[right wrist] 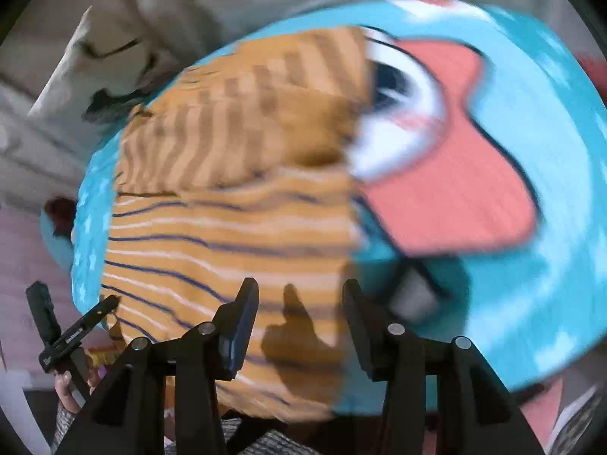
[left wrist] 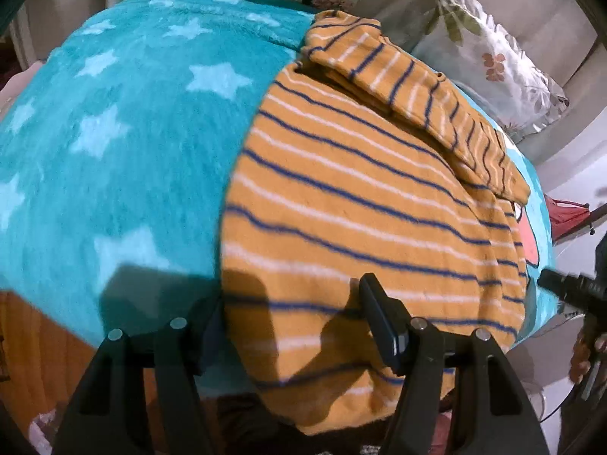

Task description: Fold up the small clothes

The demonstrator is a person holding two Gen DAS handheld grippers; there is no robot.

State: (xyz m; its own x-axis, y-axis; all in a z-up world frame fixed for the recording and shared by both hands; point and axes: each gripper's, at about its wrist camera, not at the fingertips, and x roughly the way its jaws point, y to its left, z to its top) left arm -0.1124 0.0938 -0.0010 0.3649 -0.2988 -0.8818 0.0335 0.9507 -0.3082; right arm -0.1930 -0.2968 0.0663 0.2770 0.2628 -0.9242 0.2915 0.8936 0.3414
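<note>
A small orange garment (left wrist: 360, 204) with navy and white stripes lies on a teal star-patterned blanket (left wrist: 125, 144), its sleeves folded in across the top. My left gripper (left wrist: 292, 303) is open over the garment's near left hem; its left finger is hidden in shadow at the cloth's edge. In the right wrist view, which is blurred, the garment (right wrist: 235, 212) lies left of a cartoon face print (right wrist: 455, 174) on the blanket. My right gripper (right wrist: 299, 295) is open above the garment's near right edge, holding nothing.
A floral pillow (left wrist: 489, 57) leans against beige cushions behind the blanket. The other gripper and the hand holding it show at the right edge of the left wrist view (left wrist: 569, 288) and at the lower left of the right wrist view (right wrist: 64, 330). A wooden surface (left wrist: 34, 326) lies beyond the blanket's near left edge.
</note>
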